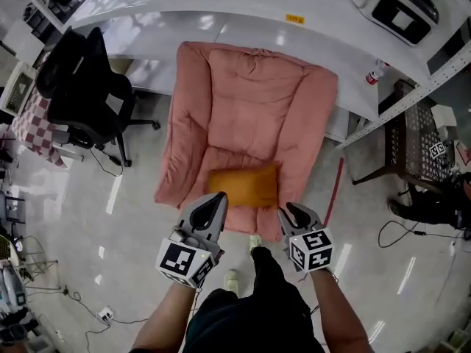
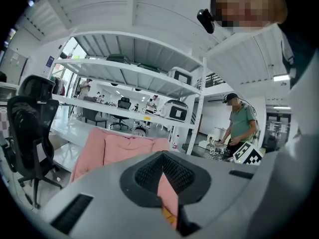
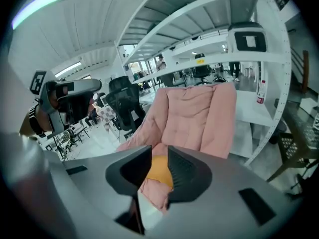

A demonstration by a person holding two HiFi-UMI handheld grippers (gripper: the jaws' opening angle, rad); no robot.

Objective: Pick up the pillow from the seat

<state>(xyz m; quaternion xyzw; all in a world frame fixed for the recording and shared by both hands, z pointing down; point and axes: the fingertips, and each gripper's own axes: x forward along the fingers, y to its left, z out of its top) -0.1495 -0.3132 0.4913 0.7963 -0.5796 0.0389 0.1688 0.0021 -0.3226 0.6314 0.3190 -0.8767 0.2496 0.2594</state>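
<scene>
An orange pillow [image 1: 243, 186] lies on the front of a pink padded seat [image 1: 250, 101]. Both grippers hover just in front of the seat's near edge, apart from the pillow. My left gripper [image 1: 218, 198] points at the pillow's left end, its jaws shut with nothing between them. My right gripper [image 1: 291, 210] is off the pillow's right corner and stands open and empty. In the right gripper view the pillow [image 3: 159, 171] shows through the gap of the right gripper [image 3: 159, 156], with the seat [image 3: 194, 113] behind. The left gripper view shows the left gripper [image 2: 160, 159] closed at its tips.
A black office chair [image 1: 88, 87] stands left of the seat. A long white table [image 1: 221, 20] runs behind it, with a white rack [image 1: 412, 94] and a bottle [image 1: 375, 72] to the right. Cables [image 1: 401, 230] lie on the floor. A person [image 2: 241, 126] stands at the right.
</scene>
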